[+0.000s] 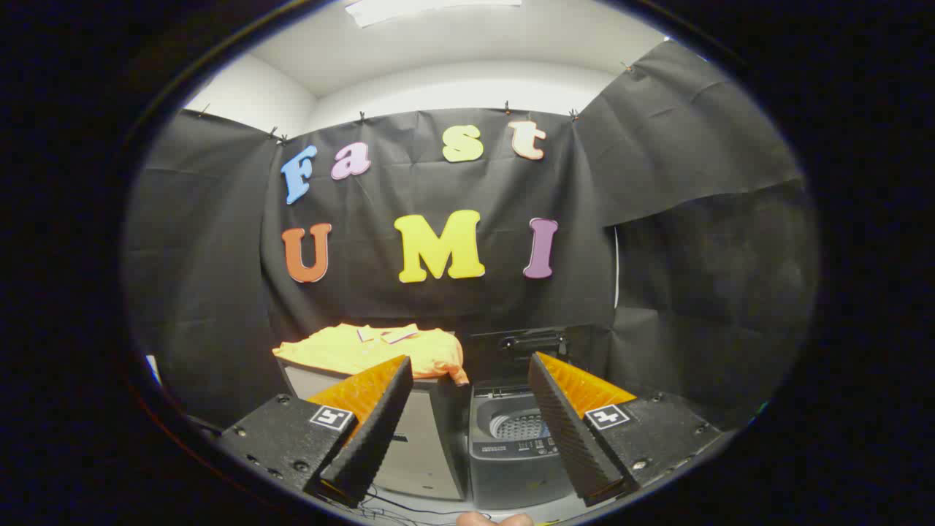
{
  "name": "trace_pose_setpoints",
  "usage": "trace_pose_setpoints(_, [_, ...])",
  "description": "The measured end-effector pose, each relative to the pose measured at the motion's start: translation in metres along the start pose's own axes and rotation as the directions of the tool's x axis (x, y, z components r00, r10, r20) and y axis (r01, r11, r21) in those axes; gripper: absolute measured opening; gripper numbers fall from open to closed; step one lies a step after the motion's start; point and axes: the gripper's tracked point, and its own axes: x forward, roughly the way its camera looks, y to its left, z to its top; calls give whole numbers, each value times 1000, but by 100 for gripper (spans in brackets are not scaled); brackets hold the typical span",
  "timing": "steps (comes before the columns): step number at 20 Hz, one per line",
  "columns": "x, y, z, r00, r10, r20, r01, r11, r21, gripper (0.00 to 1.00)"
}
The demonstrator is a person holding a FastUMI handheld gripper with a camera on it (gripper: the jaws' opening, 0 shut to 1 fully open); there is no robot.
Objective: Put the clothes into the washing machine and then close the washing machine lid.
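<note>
Progress: nothing done yet, by the look of it. Shirt not in the drum, lid up. All steps left: grab, carry, drop in, shut lid.
Clothes: yellow shirt (372,349) lies flat on top of a pale cabinet (416,438), left of the washing machine (515,453) and touching nothing of your gripper.
Shirt axis: long axis runs left-right across the cabinet top; collar on the far side, twd the booth wall. One edge droops over the cabinet's right corner, nr the machine.
Washer: top-loader, drum open to view; lid (529,351) stands raised at the back w/ its handle showing.
Fingers: your gripper (467,365) has them spread wide, empty. Left finger tip sits in front of the shirt's near edge, right one over the machine; both well short of either, I'd judge.
Next: swing left twd the shirt.
</note>
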Motion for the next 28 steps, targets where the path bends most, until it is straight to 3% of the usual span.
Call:
trace_pose_setpoints(17, [7, 8, -6, 999, 33, -16, -33, 999, -33, 100])
trace_pose_setpoints(28, [25, 20, -4, 999, -21, -39, 20, 1000, -24, 100])
